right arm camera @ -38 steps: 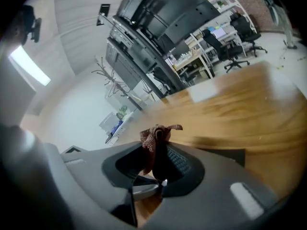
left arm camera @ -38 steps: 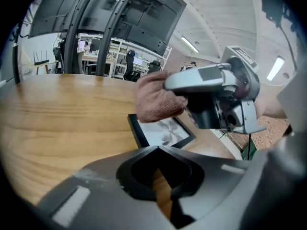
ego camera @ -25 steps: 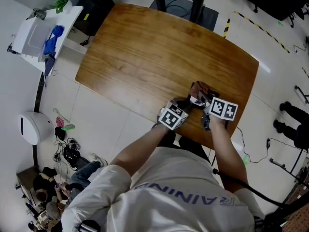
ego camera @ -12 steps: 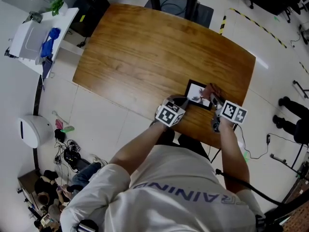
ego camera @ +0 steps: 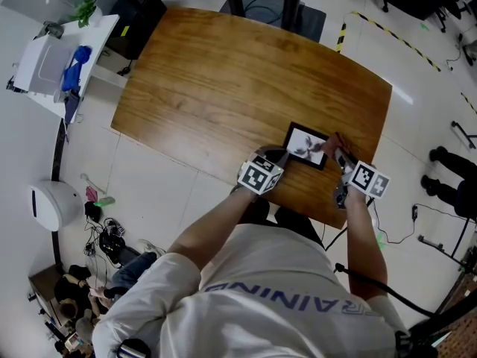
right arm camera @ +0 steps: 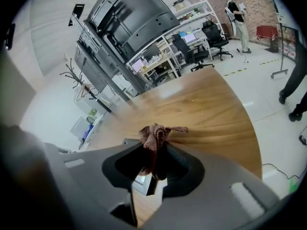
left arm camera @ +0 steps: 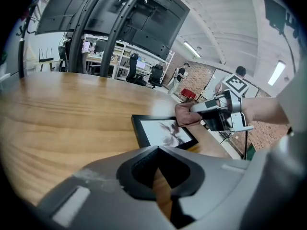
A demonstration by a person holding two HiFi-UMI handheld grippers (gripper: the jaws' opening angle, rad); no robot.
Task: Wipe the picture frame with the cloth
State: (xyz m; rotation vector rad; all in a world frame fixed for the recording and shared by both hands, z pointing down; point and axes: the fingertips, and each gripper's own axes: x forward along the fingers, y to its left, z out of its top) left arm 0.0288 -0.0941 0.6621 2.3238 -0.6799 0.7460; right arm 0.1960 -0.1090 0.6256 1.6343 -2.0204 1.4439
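A black picture frame (ego camera: 305,146) with a pale print lies flat near the wooden table's (ego camera: 223,80) near right edge. In the left gripper view the frame (left arm camera: 162,131) is just beyond my left gripper (left arm camera: 158,150), which is shut, with only wood showing behind its tips. These tips rest at the frame's near left corner (ego camera: 282,157). My right gripper (ego camera: 337,154) is shut on a bunched reddish-brown cloth (right arm camera: 156,132), and the cloth (left arm camera: 184,115) touches the frame's right edge. In the right gripper view, a sliver of the frame (right arm camera: 140,179) shows under the jaws.
A white cart (ego camera: 52,51) carrying a blue object stands off the table's far left corner. On the floor to the left are a white round device (ego camera: 48,200) and some cables. The table's near edge runs right under both grippers. Shelving and office chairs stand far behind.
My right gripper has dragged the cloth rightward off the face of the frame to its right edge, uncovering the print. The left gripper has stayed at the frame's corner.
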